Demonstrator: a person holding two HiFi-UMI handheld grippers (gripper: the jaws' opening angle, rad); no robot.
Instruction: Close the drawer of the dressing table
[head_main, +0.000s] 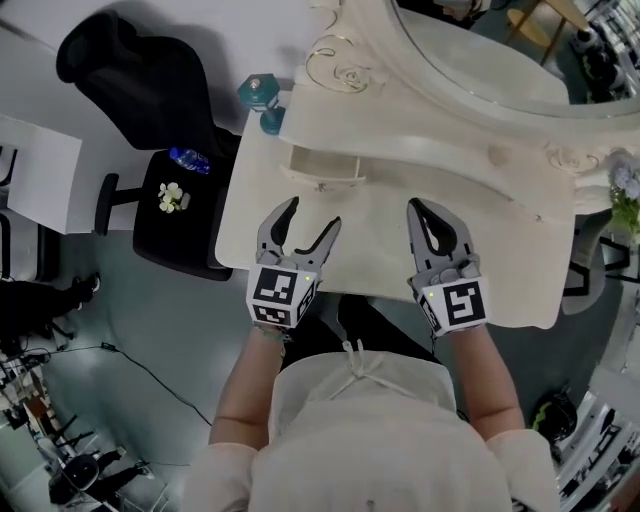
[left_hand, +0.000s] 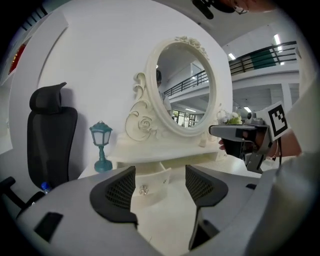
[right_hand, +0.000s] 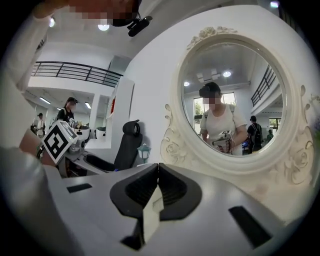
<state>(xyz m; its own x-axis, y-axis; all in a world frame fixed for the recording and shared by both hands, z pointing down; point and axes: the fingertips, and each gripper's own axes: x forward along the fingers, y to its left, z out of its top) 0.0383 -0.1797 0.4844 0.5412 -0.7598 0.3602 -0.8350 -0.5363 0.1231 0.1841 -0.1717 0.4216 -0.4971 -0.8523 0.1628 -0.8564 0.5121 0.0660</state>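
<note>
The white dressing table (head_main: 500, 290) carries a small drawer (head_main: 325, 165) under its shelf, and the drawer stands pulled out toward me. My left gripper (head_main: 314, 211) hovers over the tabletop just in front of the drawer, open and empty. In the left gripper view the drawer front (left_hand: 152, 181) with its crystal knob (left_hand: 143, 190) shows between the fingers, a short way ahead of the left gripper (left_hand: 160, 187). My right gripper (head_main: 416, 205) hangs over the tabletop to the right of the drawer, shut on nothing. In its own view the right gripper (right_hand: 158, 172) points at the oval mirror (right_hand: 230, 100).
A teal lantern lamp (head_main: 262, 95) stands at the table's back left corner, beside the drawer. A black office chair (head_main: 150, 90) with a water bottle (head_main: 190, 160) and small flowers (head_main: 172, 197) on its seat sits left of the table. The mirror frame (head_main: 480, 100) rises behind the shelf.
</note>
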